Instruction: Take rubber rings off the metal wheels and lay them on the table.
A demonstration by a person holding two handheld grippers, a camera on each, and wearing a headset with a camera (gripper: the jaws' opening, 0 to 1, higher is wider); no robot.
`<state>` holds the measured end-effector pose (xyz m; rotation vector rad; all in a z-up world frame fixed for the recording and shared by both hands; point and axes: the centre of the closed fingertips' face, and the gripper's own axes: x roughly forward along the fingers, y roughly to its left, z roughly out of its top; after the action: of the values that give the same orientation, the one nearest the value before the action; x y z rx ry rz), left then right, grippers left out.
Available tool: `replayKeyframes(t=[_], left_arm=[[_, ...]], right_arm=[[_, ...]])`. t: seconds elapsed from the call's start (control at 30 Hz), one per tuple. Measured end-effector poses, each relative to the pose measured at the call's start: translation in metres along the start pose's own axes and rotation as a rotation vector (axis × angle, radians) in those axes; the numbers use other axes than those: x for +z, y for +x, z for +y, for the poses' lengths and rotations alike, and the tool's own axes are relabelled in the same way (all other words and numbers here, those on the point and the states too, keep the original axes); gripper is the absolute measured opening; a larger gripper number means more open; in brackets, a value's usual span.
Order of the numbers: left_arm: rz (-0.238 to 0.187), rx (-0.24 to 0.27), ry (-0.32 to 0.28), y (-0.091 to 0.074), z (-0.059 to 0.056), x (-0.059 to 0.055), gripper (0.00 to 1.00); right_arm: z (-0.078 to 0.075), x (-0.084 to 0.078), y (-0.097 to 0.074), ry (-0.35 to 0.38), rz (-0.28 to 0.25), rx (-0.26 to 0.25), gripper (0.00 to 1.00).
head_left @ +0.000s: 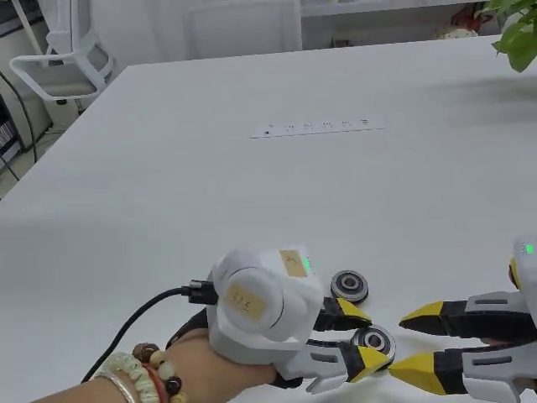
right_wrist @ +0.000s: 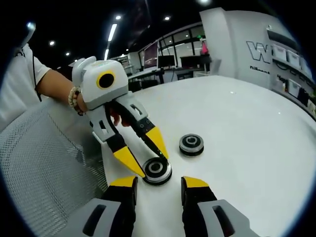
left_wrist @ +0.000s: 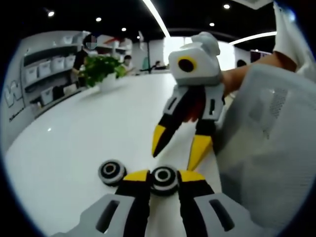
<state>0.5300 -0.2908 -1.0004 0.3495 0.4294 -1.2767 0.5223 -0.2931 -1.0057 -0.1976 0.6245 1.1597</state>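
Clamping 1 wheel (right_wrist: 157,171), left tongs (left_wrist: 164,176) hide its sides.

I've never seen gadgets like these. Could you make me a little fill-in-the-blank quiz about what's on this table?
1. The left gripper is closed on a round metal wheel with a black rubber ring, while the right gripper has its jaws ___.
2. A second ringed metal wheel lies beside it on the white table, making ___ wheels in all.
3. The leafy plant at the table's far corner is ___ in colour.
Missing words: open; two; green.
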Motion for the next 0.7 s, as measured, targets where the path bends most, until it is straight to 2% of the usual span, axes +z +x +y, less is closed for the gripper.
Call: replayKeyframes(t=[0.53, 0.7], left_arm=[[-0.003, -0.008, -0.011, -0.0002, -0.0025, -0.0016, 0.21], [0.002, -0.008, 0.011, -0.0001, -0.0029, -0.002, 0.22]], right_arm=[[-0.0021, -0.0056, 0.0004, 0.015, 0.011, -0.013, 0.32], [-0.0016, -0.005, 0.0009, 0.013, 0.013, -0.013, 0.32]])
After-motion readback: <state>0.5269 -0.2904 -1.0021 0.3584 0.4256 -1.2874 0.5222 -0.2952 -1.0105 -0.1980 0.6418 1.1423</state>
